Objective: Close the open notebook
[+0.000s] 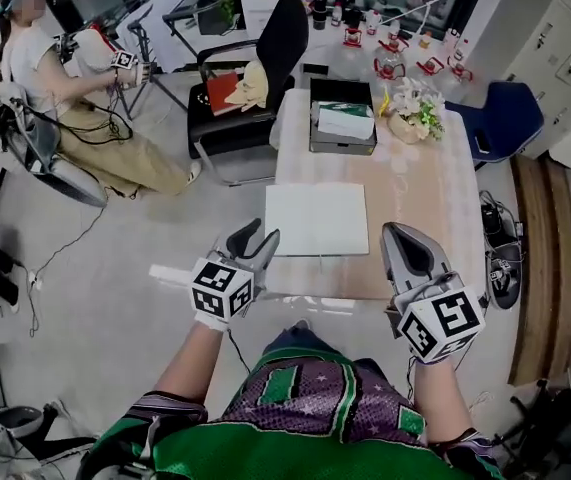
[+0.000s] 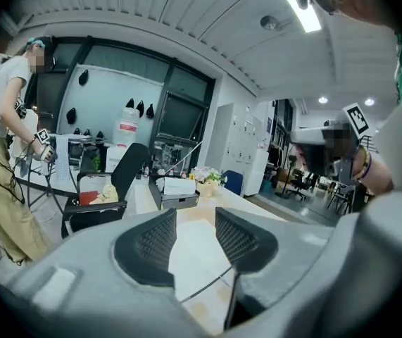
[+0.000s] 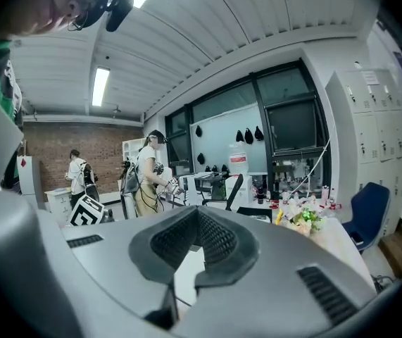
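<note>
While I look down from the head view, the open white notebook (image 1: 315, 218) lies flat, pages up, on the pale wooden table (image 1: 420, 203), close to its near edge and towards the left side. My left gripper (image 1: 262, 232), grey plastic with a black-and-white marker cube, hangs at the notebook's near left corner. Its own view shows the jaws standing well apart with nothing gripped, only white pages showing through the gap.

My right gripper (image 1: 397, 232) hovers over the near edge of the table, just right of the notebook and clear of it. Its ribbed pads (image 3: 218, 238) meet at the tips, and as far as I can make out from its view, nothing is caught between them.

Beyond the notebook, at the far end of the table, stands a black open-topped box (image 1: 342, 148) with a white carton (image 1: 345, 123) inside. Just beside the box is a small bunch of white and green flowers (image 1: 417, 108). A black office chair (image 1: 275, 43) stands off the table's far left corner. Well to the left, a seated person in a pale top (image 1: 45, 68) holds another marker-cube gripper.
</note>
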